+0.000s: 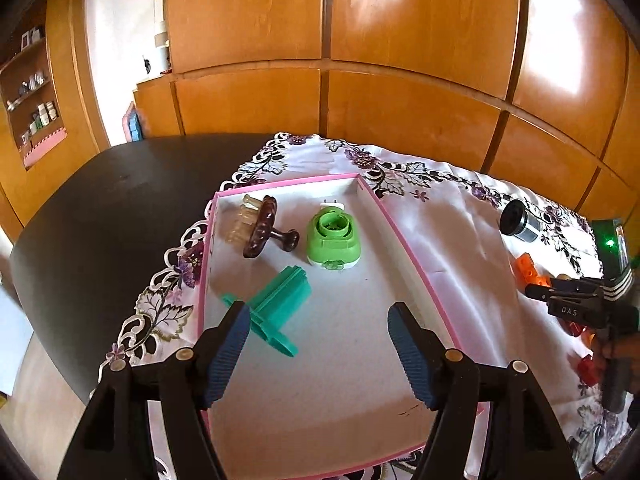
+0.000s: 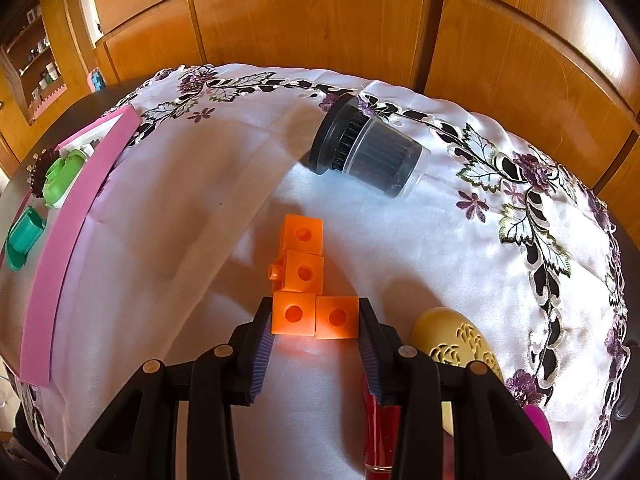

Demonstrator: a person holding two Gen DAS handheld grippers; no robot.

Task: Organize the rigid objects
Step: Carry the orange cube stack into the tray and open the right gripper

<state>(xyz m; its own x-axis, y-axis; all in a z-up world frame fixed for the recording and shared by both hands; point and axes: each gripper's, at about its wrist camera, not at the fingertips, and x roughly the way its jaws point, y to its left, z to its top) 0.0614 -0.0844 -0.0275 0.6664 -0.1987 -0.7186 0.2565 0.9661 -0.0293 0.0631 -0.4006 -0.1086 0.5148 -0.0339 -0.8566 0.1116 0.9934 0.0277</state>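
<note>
The right gripper (image 2: 316, 322) is clenched on the orange blocks (image 2: 308, 280), pads pressing the outer faces of the two nearest cubes. The left gripper (image 1: 316, 344) stands released and empty over the pink box (image 1: 404, 236).

Location: the blocks lie on the white cloth (image 2: 180, 240), well apart from the box, between the black canister (image 2: 368, 156) and the yellow perforated piece (image 2: 456, 340).

Orientation: the piece is an L of four cubes. Its long axis runs away from the gripper toward the canister; the short leg lies across the jaws. The round holes face up.

Procedure, judged from this state:
1. Lift straight up until the far cubes clear the cloth. The grip holds only the short leg, so the long leg may sag or swing.
2. Keep the wrist steady during transfer; avoid rolling.
3. Carry over the box wall, not against it.
4. Lower into bare floor near the front, clear of the teal part (image 1: 276, 312), green plug-in (image 1: 332, 240) and brown brush (image 1: 260, 224).
5. Set the piece flat before releasing.
</note>
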